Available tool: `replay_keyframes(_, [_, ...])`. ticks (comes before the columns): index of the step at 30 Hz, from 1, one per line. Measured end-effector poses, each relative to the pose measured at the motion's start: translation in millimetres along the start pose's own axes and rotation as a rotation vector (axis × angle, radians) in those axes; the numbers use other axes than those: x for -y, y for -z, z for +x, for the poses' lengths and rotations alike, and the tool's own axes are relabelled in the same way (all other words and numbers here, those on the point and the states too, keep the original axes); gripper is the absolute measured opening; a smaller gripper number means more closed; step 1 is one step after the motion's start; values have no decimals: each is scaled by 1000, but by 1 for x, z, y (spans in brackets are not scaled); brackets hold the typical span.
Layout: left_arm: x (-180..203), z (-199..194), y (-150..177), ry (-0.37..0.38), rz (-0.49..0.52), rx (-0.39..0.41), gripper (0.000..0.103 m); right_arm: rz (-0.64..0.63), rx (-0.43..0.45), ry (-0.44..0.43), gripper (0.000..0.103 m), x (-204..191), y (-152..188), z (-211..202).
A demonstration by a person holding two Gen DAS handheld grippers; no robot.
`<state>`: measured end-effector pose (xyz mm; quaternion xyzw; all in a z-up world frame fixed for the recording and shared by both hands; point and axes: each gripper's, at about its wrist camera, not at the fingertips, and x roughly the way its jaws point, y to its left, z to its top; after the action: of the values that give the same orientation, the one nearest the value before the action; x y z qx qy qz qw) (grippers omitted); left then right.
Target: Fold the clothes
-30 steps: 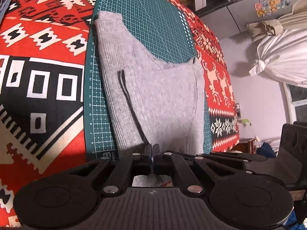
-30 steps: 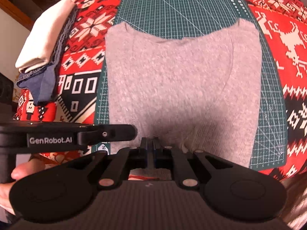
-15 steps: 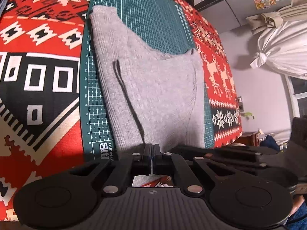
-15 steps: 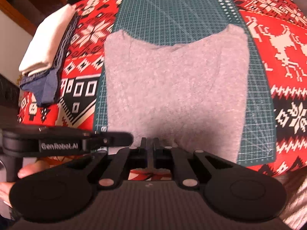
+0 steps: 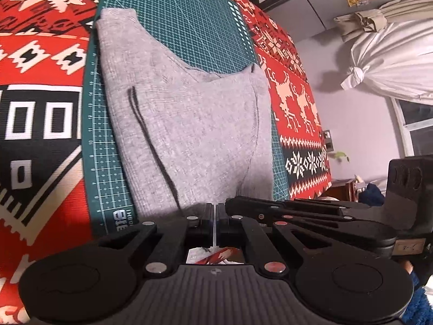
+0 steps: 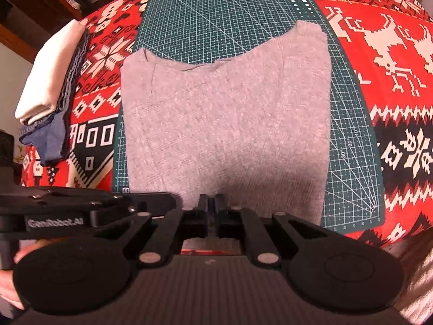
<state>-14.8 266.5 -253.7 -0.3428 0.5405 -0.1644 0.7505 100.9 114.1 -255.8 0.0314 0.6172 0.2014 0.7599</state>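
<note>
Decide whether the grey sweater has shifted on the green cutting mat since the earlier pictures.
No. The grey sweater still lies along the left margin of the green cutting mat, a strip bare at its right.

Both hand-held grippers (image 5: 215, 214) (image 6: 212, 211) closed, side by side

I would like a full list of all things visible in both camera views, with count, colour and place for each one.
grey garment: one, grey, lying flat on the mat, sides folded in
cutting mat: one, green with a white grid, under the garment
patterned cloth: one, red, white and black, covering the surface
folded clothes: one pile, cream over blue, left of the mat
tied bundle: one, white, by the far wall
left gripper: one, black, jaws closed at the garment's near edge
right gripper: one, black, jaws closed at the near edge
hand: one, lower left of the right view
</note>
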Motion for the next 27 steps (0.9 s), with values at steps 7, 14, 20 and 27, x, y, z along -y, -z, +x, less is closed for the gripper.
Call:
replay_keyframes(7, [7,8,-4,25,13,-19,1,41,16,11,6,21,-1,-13])
replay_keyframes(14, [21,27,-8,-2,51,-72,1,62,-3,15,4,33,7,2])
replay_keyframes(20, [26,27,-10,-3,72,-77,1,61,-1,24,5,37,7,-12])
replay_keyframes(27, [23,34,-11,-4,58,-95,1,85,-18,42,2,55,19,-9])
